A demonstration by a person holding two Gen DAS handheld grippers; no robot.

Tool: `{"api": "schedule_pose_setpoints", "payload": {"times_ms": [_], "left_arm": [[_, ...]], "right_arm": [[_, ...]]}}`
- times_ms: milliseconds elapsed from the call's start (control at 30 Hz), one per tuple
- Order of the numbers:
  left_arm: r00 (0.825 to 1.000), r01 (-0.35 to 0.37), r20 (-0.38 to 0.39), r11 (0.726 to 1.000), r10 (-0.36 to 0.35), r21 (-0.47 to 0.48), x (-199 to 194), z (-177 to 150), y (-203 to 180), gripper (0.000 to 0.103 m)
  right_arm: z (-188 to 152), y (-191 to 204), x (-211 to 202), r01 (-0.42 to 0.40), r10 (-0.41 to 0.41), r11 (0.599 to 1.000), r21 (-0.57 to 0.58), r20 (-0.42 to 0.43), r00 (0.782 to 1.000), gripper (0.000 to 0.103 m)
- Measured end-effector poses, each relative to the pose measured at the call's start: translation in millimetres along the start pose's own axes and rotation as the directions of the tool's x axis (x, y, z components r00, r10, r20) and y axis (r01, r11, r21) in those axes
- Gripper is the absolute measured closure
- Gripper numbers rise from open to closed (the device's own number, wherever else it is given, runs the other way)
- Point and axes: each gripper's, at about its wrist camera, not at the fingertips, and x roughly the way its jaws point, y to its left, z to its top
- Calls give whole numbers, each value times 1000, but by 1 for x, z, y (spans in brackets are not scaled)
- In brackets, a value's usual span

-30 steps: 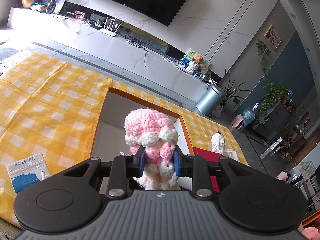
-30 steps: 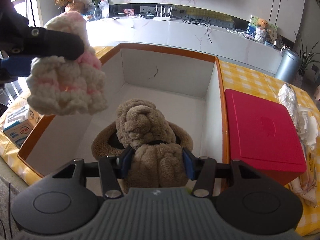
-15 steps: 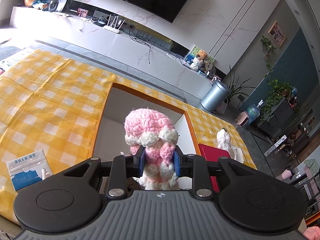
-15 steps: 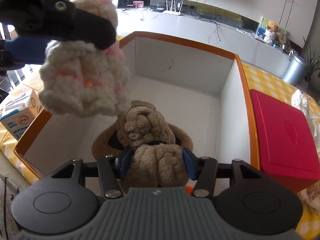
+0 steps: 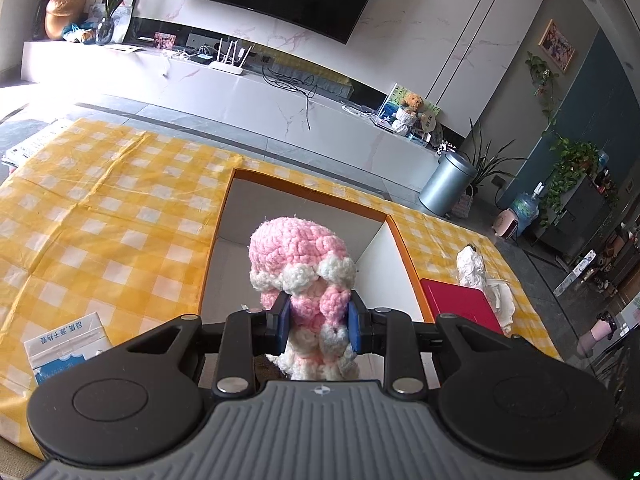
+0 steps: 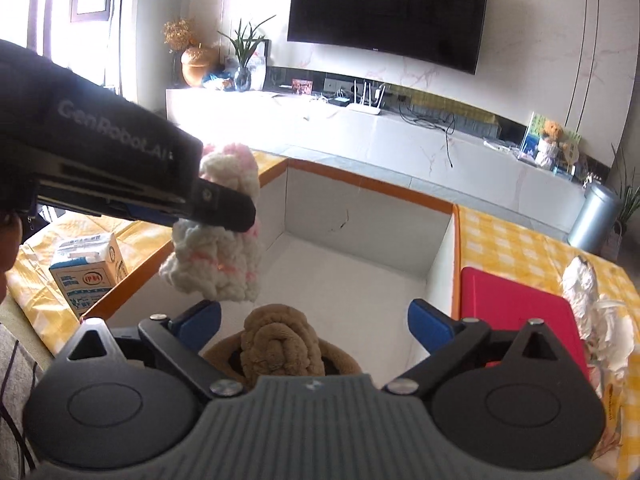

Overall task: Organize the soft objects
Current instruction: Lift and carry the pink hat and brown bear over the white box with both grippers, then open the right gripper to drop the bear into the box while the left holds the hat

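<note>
Once the right gripper let go, its blue pads were swinging wide apart, no longer pressing the brown plush dog they'd been clamped on half a second earlier. The dog sat low between the opening jaws, and I'd guess it had dropped onto the floor of the orange-rimmed cardboard box, so that's one soft thing sorted.

Just past it, up and to the left in the right wrist view, the left gripper hadn't changed at all: still squeezed shut on the pink and white crochet toy, holding it in the air over the box's near left corner. Probably that one goes in next, though it isn't released yet.

Beside the box on the right lay the red lid with some crumpled white wrapping, and on the left a milk carton stood on the yellow checked cloth. Further back was the TV.
</note>
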Motion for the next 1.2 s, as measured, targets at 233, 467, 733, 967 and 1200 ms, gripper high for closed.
{"api": "schedule_pose_setpoints", "payload": {"times_ms": [233, 467, 733, 967, 1200], "left_arm": [[999, -25, -20, 998, 26, 50, 8, -1, -3, 71], [971, -232, -18, 953, 240, 196, 28, -9, -19, 71], [939, -299, -99, 923, 330, 243, 55, -11, -17, 71], [911, -340, -133, 893, 391, 295, 67, -16, -20, 71], [902, -388, -37, 844, 431, 369, 65, -16, -36, 70]], "right_arm": [[-1, -12, -1, 41, -41, 999, -3, -1, 999, 5], [-3, -27, -6, 53, -57, 996, 75, 58, 997, 5], [-5, -43, 2, 79, -83, 987, 137, 26, 996, 5], [-5, -50, 0, 75, -82, 978, 197, 25, 996, 5], [-8, -59, -4, 69, -78, 965, 251, 29, 997, 5]]}}
